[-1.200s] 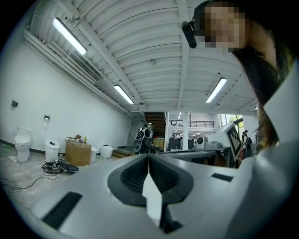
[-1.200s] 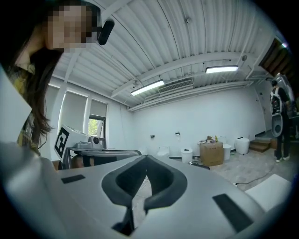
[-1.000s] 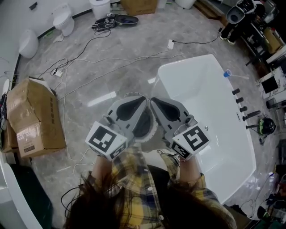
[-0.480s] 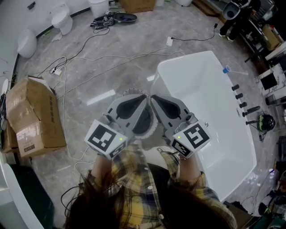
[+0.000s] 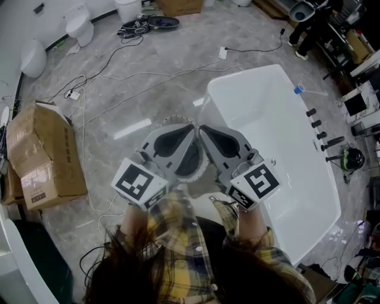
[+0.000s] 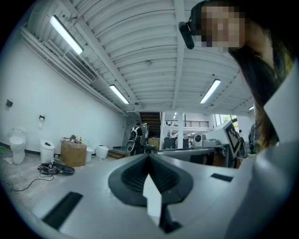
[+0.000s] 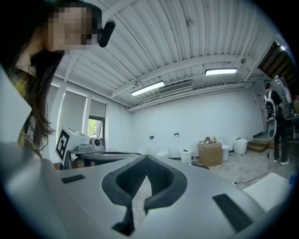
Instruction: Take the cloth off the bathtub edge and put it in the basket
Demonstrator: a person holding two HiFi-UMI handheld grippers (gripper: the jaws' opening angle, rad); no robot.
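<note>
Cardboard box (image 5: pixel 43 155), loose cables (image 5: pixel 79 90), white toilet (image 5: pixel 78 25)

White bathtub (image 5: pixel 264 110), grey marbled floor (image 5: pixel 178 47), brown cardboard box (image 5: pixel 41 154), yellow plaid shirt (image 5: pixel 184 249).

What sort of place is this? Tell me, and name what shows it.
Probably an industrial hall used as a test lab, not a home bathroom: a freestanding bathtub, toilets by the wall, loose cables and a cardboard box on the floor.
</note>
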